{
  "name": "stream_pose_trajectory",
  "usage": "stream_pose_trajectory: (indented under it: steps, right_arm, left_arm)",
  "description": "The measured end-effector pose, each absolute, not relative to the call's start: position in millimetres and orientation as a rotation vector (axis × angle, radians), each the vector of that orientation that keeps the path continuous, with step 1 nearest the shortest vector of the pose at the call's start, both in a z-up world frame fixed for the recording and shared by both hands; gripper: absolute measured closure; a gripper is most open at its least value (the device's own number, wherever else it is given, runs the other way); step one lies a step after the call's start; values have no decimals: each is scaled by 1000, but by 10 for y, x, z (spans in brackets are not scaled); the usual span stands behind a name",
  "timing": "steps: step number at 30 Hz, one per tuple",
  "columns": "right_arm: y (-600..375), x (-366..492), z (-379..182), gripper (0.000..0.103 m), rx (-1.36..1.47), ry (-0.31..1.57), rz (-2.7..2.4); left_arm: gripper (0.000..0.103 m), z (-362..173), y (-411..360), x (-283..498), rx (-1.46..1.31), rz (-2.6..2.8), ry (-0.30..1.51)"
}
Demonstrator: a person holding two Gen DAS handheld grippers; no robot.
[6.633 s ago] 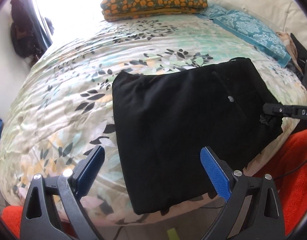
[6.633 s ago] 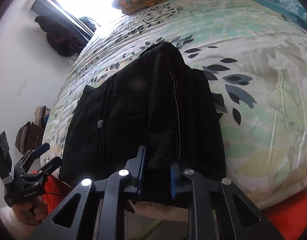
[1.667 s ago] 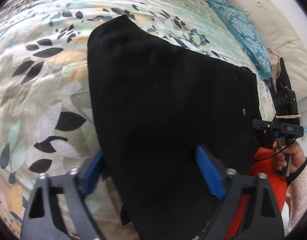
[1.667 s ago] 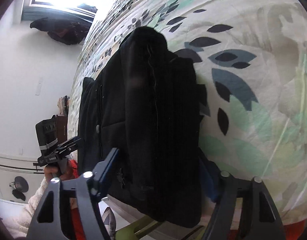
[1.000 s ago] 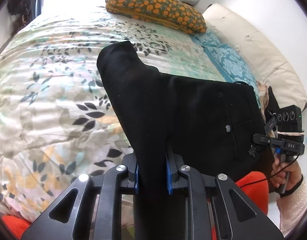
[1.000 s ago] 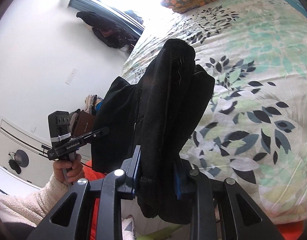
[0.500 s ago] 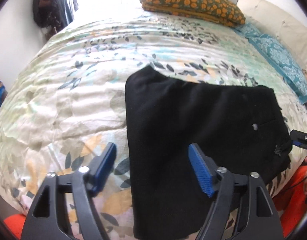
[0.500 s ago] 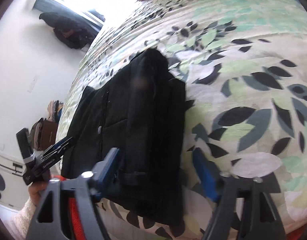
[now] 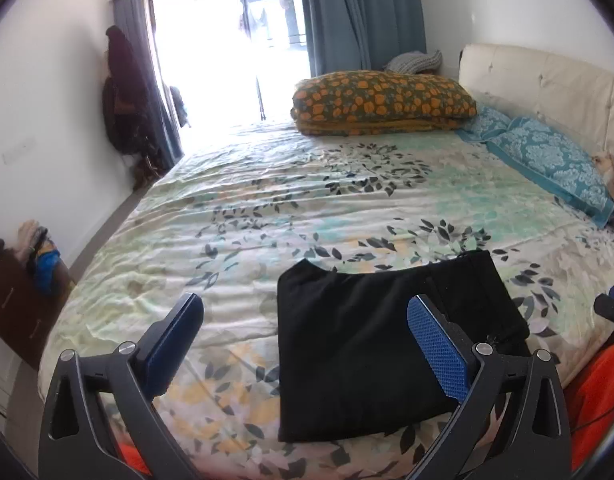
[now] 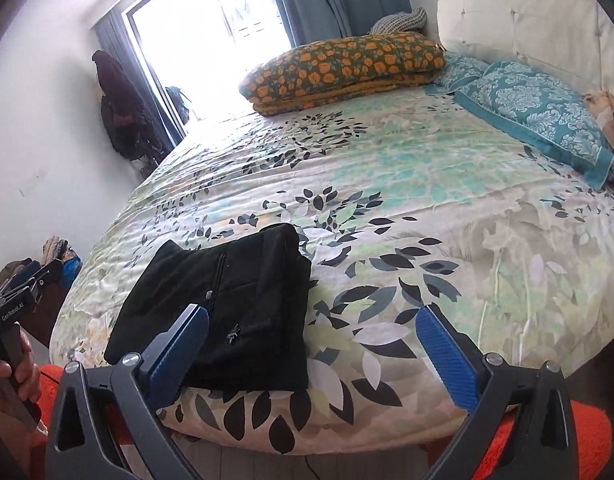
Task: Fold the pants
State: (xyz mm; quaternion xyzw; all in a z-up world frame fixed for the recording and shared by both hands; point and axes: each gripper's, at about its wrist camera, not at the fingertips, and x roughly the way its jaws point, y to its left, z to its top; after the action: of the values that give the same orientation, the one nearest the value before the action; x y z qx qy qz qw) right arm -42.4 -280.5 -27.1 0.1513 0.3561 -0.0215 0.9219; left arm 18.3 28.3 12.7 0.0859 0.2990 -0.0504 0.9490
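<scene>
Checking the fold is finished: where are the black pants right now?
The black pants lie folded flat on the floral bedspread near the bed's front edge, low centre in the left wrist view, lower left in the right.

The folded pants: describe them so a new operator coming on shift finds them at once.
Start at the bed with its leaf-print cover and look to the near edge. The folded pants lie flat there as a compact rectangle. They are the only plain black item on the cover, unlike the orange-spotted pillow and teal pillow at the far end.
</scene>
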Motion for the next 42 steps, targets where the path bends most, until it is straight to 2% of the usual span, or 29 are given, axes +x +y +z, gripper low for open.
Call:
stream_pose_trajectory:
  steps: [9, 15, 24, 42]
  right_arm:
    - [-2416, -708, -451, 0, 215, 779, -32]
    - [-2314, -740, -210, 0, 108, 839, -143]
    - [-1979, -890, 182, 0, -20, 873, -178]
    - [-1775, -830, 109, 0, -82, 889, -210]
  left_arm:
    - [1, 0, 53, -300, 258, -66, 649]
    - [1, -40, 51, -275, 223, -63, 843]
    - [1, 10, 122, -362, 268, -14, 796]
    - [1, -132, 299, -311, 172, -78, 902]
